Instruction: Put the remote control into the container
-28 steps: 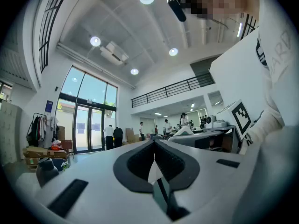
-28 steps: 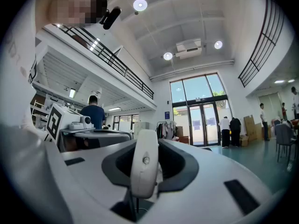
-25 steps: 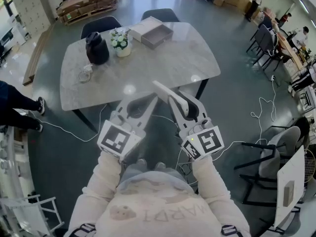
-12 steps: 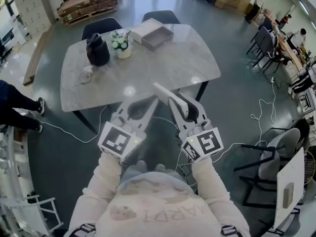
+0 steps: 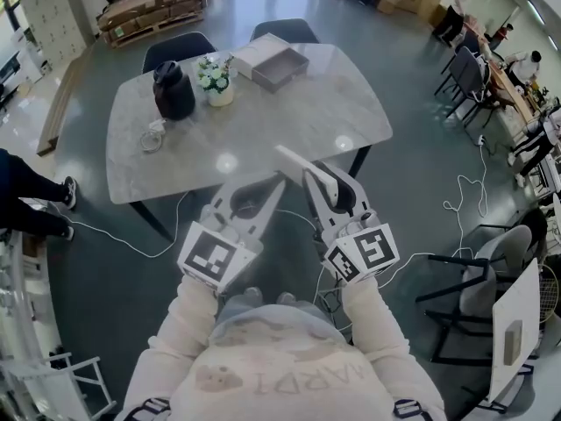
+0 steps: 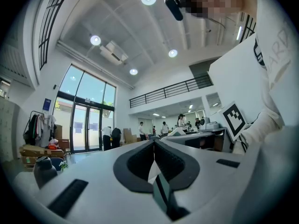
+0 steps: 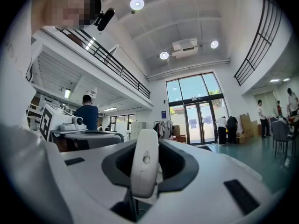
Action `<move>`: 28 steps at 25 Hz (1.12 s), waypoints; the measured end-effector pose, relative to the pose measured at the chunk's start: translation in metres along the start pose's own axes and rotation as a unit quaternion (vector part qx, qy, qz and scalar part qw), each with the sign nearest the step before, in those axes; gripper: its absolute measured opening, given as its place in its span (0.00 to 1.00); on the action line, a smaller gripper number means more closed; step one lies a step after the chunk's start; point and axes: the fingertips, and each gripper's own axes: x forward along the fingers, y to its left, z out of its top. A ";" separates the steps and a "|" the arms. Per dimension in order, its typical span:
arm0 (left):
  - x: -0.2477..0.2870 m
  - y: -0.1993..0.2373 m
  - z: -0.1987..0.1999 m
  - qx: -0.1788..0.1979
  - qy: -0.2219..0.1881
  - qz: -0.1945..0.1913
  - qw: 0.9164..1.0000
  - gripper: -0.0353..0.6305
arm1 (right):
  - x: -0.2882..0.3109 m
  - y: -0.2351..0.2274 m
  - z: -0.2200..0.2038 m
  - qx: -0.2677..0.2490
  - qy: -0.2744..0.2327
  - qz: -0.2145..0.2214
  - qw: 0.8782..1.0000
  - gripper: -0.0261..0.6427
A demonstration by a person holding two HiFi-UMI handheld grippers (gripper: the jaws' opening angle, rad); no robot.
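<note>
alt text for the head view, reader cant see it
Seen from above, a person's right gripper clamps a white remote control, the left gripper shut and empty, both by the near edge of a table. On its far side stand an open grey container, a flower pot and a black jug.

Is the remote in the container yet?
Not yet. The right gripper holds the remote; the container sits on the table's far side.
</note>
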 end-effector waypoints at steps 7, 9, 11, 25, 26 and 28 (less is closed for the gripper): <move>-0.008 0.015 -0.007 -0.008 -0.004 -0.018 1.000 0.07 | 0.020 -0.004 -0.011 0.008 0.009 -0.030 0.999 0.17; -0.007 0.023 -0.011 -0.012 -0.004 -0.020 1.000 0.07 | 0.026 -0.008 -0.014 0.006 0.011 -0.039 0.999 0.17; -0.002 0.030 -0.014 -0.014 -0.008 -0.022 1.000 0.07 | 0.033 -0.015 -0.017 0.008 0.013 -0.044 0.999 0.17; 0.085 0.086 -0.025 -0.026 -0.004 0.006 1.000 0.07 | 0.129 -0.126 -0.043 0.024 0.032 -0.015 0.999 0.17; 0.093 0.090 -0.024 -0.027 -0.003 0.012 1.000 0.07 | 0.137 -0.135 -0.043 0.024 0.035 -0.011 0.999 0.17; 0.107 0.097 -0.024 -0.028 0.000 0.022 0.999 0.07 | 0.152 -0.151 -0.045 0.022 0.040 -0.001 0.999 0.17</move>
